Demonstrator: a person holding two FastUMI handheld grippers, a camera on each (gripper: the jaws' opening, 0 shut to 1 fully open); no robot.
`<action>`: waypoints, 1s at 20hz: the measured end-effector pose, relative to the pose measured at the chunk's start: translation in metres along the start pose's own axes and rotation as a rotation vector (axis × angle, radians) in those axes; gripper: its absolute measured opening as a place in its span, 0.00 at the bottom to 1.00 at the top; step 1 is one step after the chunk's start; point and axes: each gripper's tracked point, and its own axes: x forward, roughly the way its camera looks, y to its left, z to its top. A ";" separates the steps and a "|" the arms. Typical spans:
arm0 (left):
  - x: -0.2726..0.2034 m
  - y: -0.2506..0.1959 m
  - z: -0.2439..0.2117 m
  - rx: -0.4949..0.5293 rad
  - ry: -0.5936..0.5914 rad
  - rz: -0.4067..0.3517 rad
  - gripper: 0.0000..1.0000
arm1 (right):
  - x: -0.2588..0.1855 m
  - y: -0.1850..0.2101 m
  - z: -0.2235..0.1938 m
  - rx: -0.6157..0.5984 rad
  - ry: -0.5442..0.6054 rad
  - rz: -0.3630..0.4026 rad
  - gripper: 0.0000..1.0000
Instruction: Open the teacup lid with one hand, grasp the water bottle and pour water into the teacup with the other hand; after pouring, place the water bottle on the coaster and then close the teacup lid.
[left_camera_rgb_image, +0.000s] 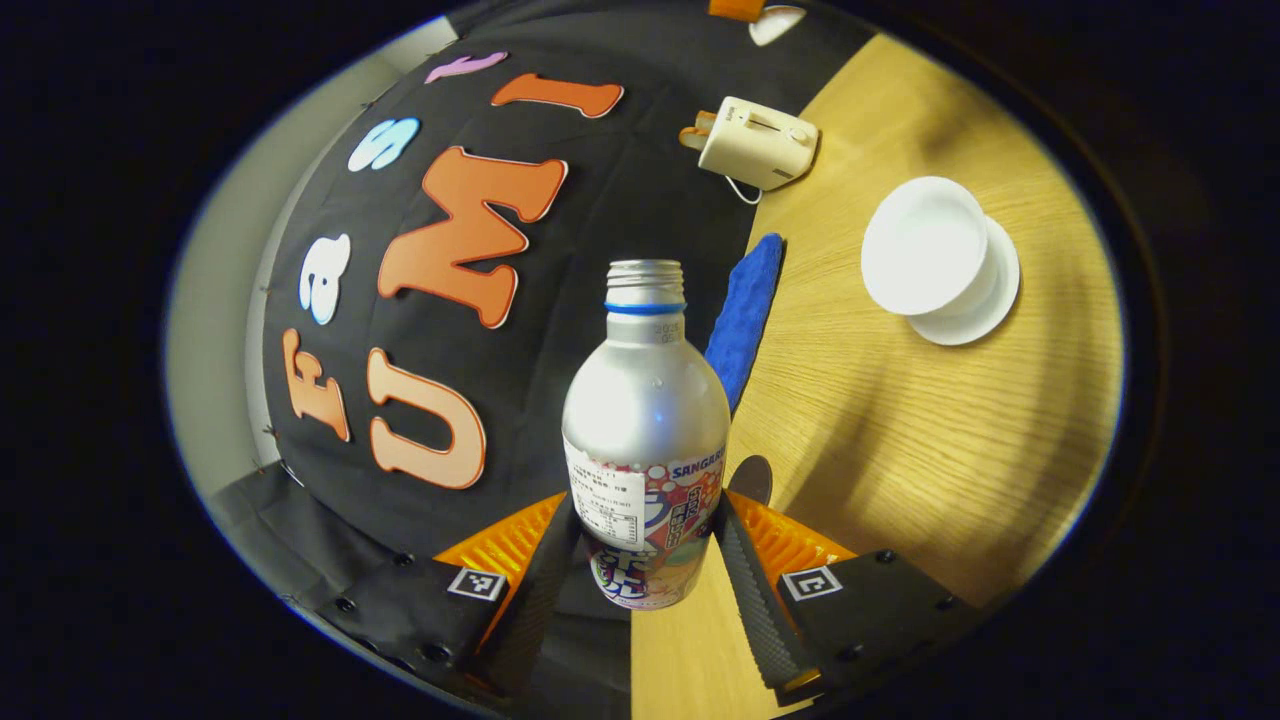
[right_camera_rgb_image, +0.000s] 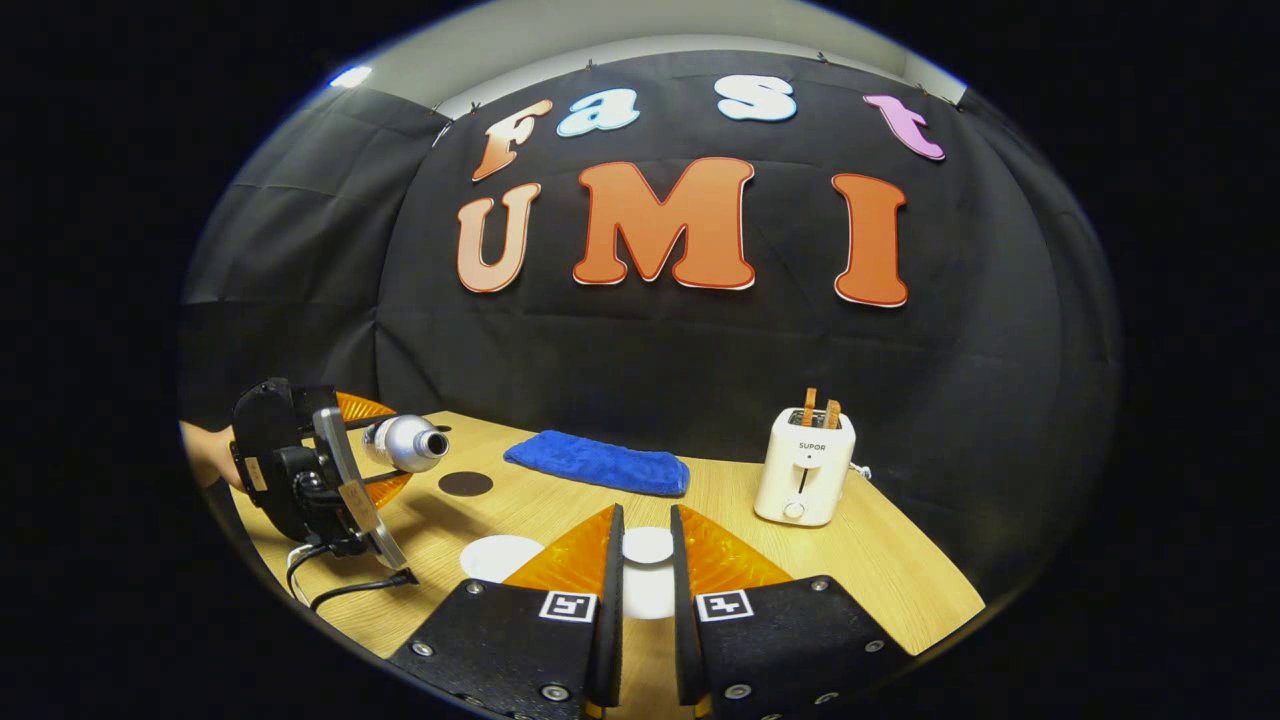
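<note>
My left gripper (left_camera_rgb_image: 648, 520) is shut on the lower body of a silver water bottle (left_camera_rgb_image: 645, 400) with a blue neck ring and no cap. In the right gripper view a hand holds that left gripper (right_camera_rgb_image: 380, 448) above the table's left side, and the bottle (right_camera_rgb_image: 405, 443) lies nearly level with its mouth pointing right. The white teacup (left_camera_rgb_image: 925, 245) stands open on its saucer (left_camera_rgb_image: 985, 300). My right gripper (right_camera_rgb_image: 645, 515) is shut on the white lid (right_camera_rgb_image: 648, 547). Left of it, the cup (right_camera_rgb_image: 497, 557) shows partly. A dark round coaster (right_camera_rgb_image: 465, 484) lies near the bottle.
A folded blue cloth (right_camera_rgb_image: 598, 462) lies along the back of the wooden table (right_camera_rgb_image: 880, 560). A cream toaster (right_camera_rgb_image: 805, 468) holding toast stands at the back right. A black cable (right_camera_rgb_image: 350, 590) trails from the left gripper over the table's front left.
</note>
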 end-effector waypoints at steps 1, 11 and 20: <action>0.001 0.000 0.002 0.025 -0.005 -0.001 0.82 | -0.001 -0.001 0.000 0.004 0.000 -0.001 0.22; 0.006 0.010 0.021 0.281 -0.064 0.020 0.87 | -0.007 -0.011 0.003 0.009 -0.011 -0.018 0.22; 0.008 0.015 0.045 0.461 -0.120 0.032 0.85 | -0.010 -0.014 0.003 0.000 -0.015 -0.023 0.22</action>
